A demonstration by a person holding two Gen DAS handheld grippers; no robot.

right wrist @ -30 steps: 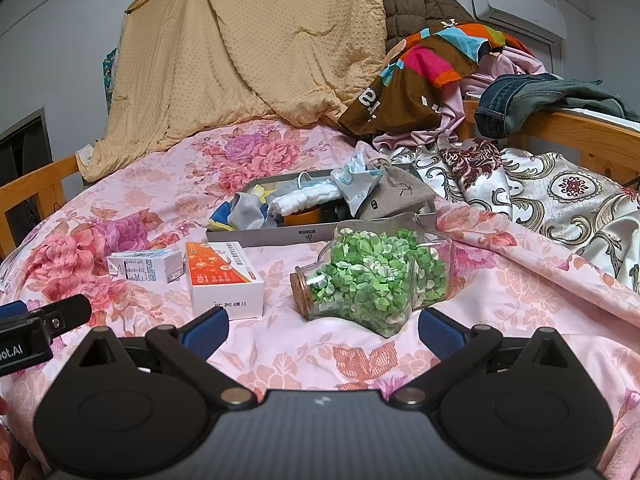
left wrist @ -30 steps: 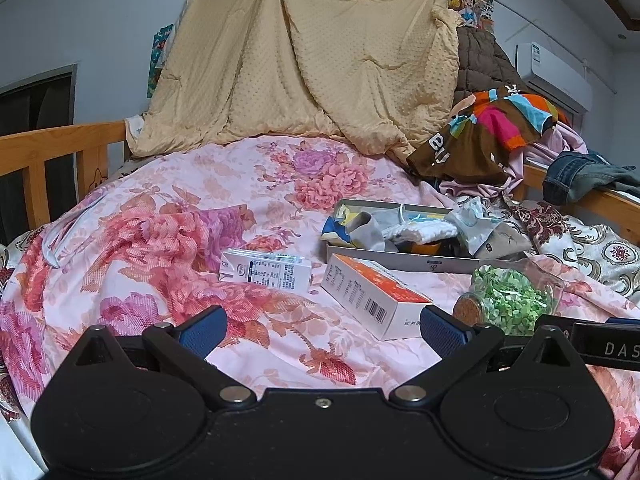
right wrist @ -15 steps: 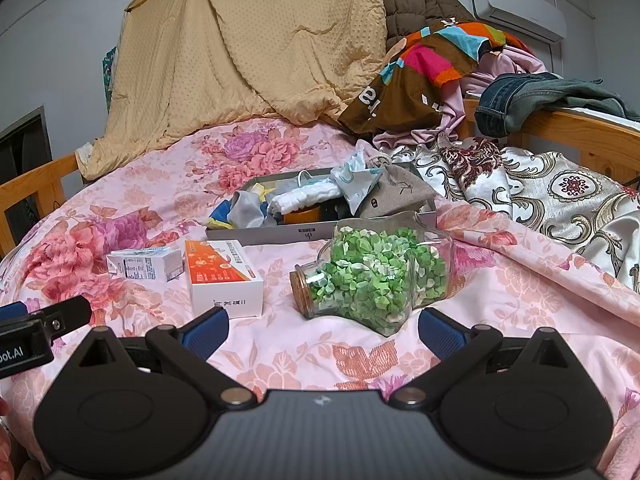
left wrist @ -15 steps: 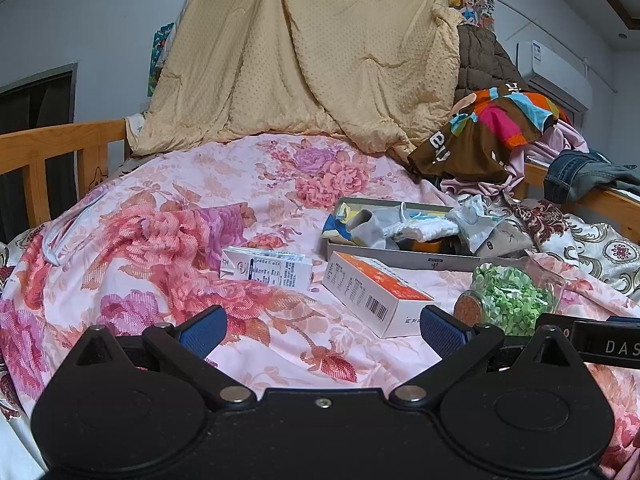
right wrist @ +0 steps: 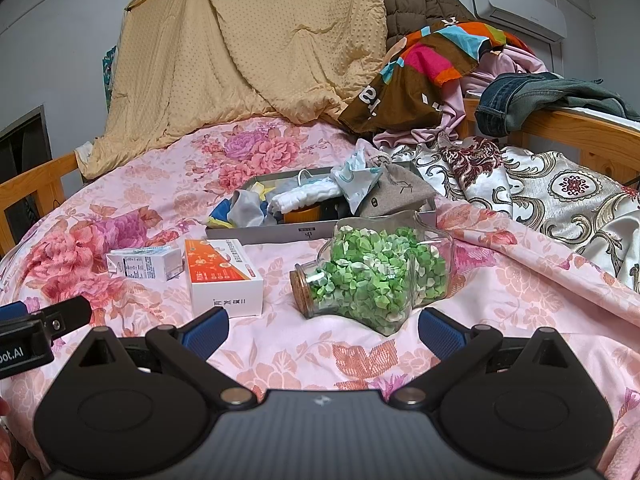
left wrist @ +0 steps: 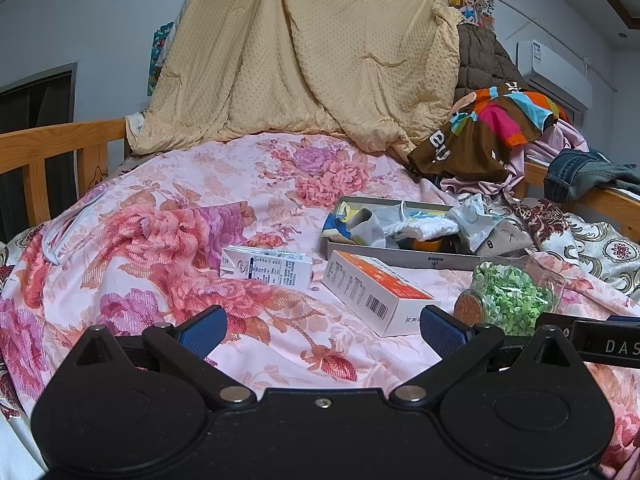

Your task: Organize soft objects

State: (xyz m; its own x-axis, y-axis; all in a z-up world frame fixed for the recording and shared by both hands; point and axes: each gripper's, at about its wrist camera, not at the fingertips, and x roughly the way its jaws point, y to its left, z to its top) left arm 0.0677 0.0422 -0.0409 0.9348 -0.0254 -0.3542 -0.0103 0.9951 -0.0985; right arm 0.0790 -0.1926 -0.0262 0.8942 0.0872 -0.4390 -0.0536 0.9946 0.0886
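Note:
A shallow grey tray point(right wrist: 280, 233) point(left wrist: 400, 255) lies mid-bed, filled with soft items: a grey sock point(right wrist: 246, 208), a white folded cloth point(right wrist: 304, 197), a pale patterned cloth point(right wrist: 354, 182) and a grey pouch point(right wrist: 394, 196). Nearer me lie an orange-and-white box point(right wrist: 224, 276) point(left wrist: 372, 290), a small white carton point(right wrist: 144, 266) point(left wrist: 268, 268) and a glass jar of green paper bits point(right wrist: 372, 276) point(left wrist: 508, 296). My left gripper point(left wrist: 322, 328) is open, low over the bedspread, short of the box. My right gripper point(right wrist: 322, 326) is open just before the jar. Both hold nothing.
A floral pink bedspread point(left wrist: 160, 240) covers the bed. Wooden rails point(left wrist: 48, 140) point(right wrist: 568, 128) run along both sides. A yellow blanket point(left wrist: 312, 60) hangs at the back. Piled clothes point(right wrist: 432, 60), jeans point(right wrist: 528, 96) and a patterned quilt point(right wrist: 540, 192) crowd the right side.
Both grippers have hardly moved. The left view has drifted very slightly; nothing was taken hold of or let go.

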